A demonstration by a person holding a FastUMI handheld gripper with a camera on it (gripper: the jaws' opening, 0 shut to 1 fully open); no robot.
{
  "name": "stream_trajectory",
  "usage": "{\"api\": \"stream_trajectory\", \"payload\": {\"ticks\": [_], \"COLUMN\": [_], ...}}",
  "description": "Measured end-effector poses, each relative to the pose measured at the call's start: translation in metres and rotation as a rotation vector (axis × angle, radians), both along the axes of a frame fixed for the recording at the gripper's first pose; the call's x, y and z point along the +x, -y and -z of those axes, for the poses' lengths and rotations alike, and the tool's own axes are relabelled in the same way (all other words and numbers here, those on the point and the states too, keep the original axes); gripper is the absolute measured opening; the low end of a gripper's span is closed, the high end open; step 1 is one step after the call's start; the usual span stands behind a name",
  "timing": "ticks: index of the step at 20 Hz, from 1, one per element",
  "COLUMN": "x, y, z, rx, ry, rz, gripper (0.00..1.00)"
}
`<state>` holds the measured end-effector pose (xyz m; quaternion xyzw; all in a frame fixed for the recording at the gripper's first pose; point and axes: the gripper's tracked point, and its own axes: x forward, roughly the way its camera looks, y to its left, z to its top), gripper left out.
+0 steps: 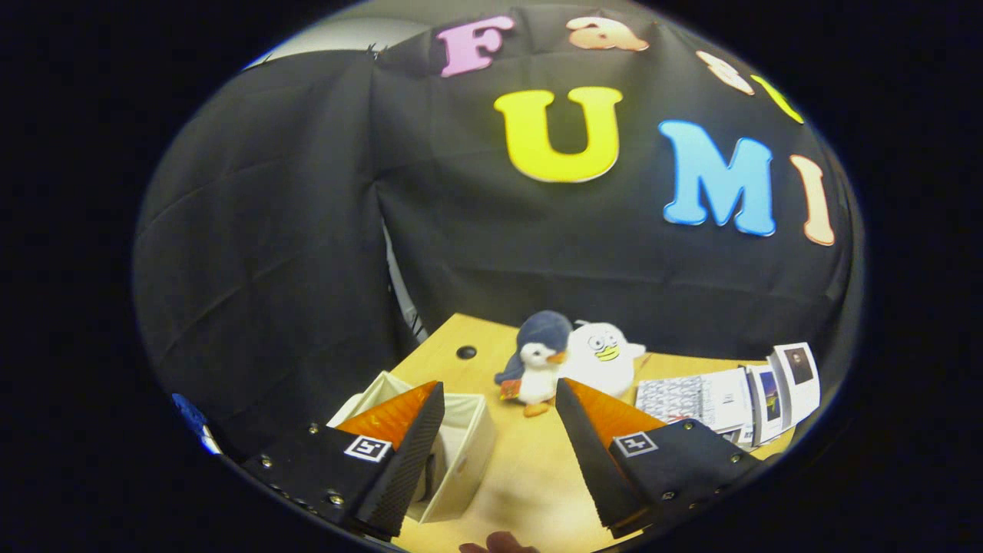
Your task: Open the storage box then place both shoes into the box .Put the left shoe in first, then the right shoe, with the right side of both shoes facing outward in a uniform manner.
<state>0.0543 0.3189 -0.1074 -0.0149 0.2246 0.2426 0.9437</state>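
On the wooden table (530, 461), the storage box (468, 453) sits partly behind the left finger of the gripper (499, 395) — fingers spread wide, nothing between them — and it looks like light, soft fabric, likely to sag, so take it by the rim.

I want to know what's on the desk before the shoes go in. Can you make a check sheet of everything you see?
Surface: wooden table, with a round hole near its back edge.
Job's things: open white storage box, partly behind one finger; what is inside is hidden.
Clutter: penguin plush and white plush side by side beyond the fingers; fanned booklets beside them.
Grippers: tongs open, holding nothing, above the table.
Cables: nothing seen.
Surroundings: black cloth wall; fingertips of a hand at the table's near edge.
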Motion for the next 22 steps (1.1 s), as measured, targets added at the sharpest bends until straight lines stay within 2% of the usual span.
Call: {"api": "stream_trajectory", "payload": {"ticks": [4,10,15,22], "x": [0.008,0.001,-0.014,-0.029], "y": [0.069,0.156,0.203,0.235], "z": [-0.049,-0.094,-0.112,-0.115], "rx": [0.040,0.065,0.065,0.074], "ry": [0.210,0.315,0.344,0.339], "rz": [0.167,0.317,0.388,0.414], "gripper": [0.90,0.90,0.90,0.89]}}
